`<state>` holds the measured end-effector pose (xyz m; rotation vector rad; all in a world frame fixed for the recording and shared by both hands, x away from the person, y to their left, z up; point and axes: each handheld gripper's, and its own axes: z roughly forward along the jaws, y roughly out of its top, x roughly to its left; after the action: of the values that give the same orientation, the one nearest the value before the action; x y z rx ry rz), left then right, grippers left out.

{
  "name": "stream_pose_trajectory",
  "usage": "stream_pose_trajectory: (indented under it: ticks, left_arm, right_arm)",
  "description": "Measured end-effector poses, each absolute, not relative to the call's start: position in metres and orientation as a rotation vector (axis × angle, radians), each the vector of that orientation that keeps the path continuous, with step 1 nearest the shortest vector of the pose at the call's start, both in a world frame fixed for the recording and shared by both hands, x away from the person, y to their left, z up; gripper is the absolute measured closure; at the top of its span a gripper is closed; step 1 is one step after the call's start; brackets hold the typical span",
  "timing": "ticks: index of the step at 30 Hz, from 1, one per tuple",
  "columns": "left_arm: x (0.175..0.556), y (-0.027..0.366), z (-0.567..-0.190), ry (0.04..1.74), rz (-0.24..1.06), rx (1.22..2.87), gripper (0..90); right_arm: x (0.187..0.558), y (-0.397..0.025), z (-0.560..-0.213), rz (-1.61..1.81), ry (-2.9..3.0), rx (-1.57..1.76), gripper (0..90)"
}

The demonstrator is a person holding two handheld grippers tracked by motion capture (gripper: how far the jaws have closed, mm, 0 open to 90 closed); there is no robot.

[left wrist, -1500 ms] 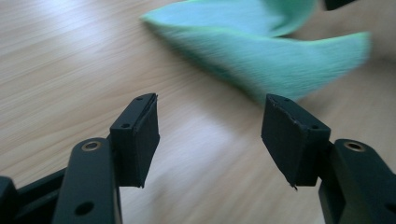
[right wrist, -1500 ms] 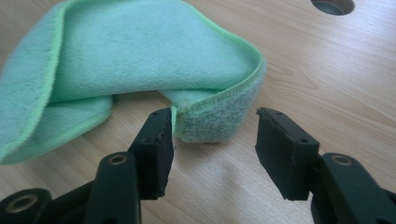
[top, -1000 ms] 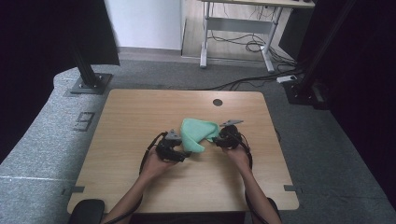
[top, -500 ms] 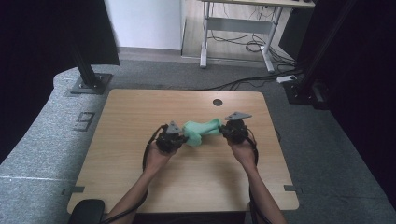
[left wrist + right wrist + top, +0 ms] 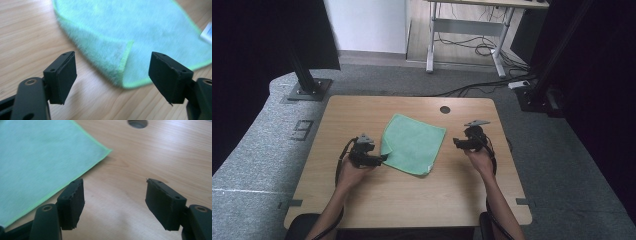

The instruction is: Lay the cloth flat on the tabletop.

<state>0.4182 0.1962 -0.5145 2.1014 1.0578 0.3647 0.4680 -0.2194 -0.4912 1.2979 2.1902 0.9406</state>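
One green cloth (image 5: 413,143) lies flat on one table (image 5: 412,200); two grippers, left (image 5: 382,159) and right (image 5: 455,142), flank it, both spread and empty.

A light wooden desk (image 5: 362,200) with rounded corners and a round cable hole (image 5: 445,109) near its far edge stands on grey speckled carpet (image 5: 257,150). Beyond the far edge a white wall panel (image 5: 367,25) meets a pale wooden floor (image 5: 417,35), where a metal-legged table frame (image 5: 467,30) stands over loose black cables (image 5: 472,47). Black posts on square base plates (image 5: 307,87) flank the far corners, with dark curtains on both sides.
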Motion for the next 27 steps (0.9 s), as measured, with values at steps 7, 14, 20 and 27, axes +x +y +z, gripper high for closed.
stream_pose_trajectory:
  ticks: [7,14,20,27]
  left_arm:
    - [0.421,0.192,-0.498,1.029,0.397,2.097,18.2]
    - [0.423,0.183,-0.507,1.024,0.391,2.122,18.3]
    - [0.423,0.170,-0.512,1.003,0.422,2.166,19.0]
    - [0.425,0.162,-0.520,1.008,0.479,2.211,19.8]
  right_arm:
    - [0.453,-0.199,-0.491,0.997,2.267,1.209,27.2]
    - [0.444,-0.182,-0.509,1.035,2.341,1.226,19.7]
    - [0.436,-0.161,-0.519,1.053,2.390,1.199,17.0]
    - [0.427,-0.138,-0.526,1.039,2.447,1.152,15.3]
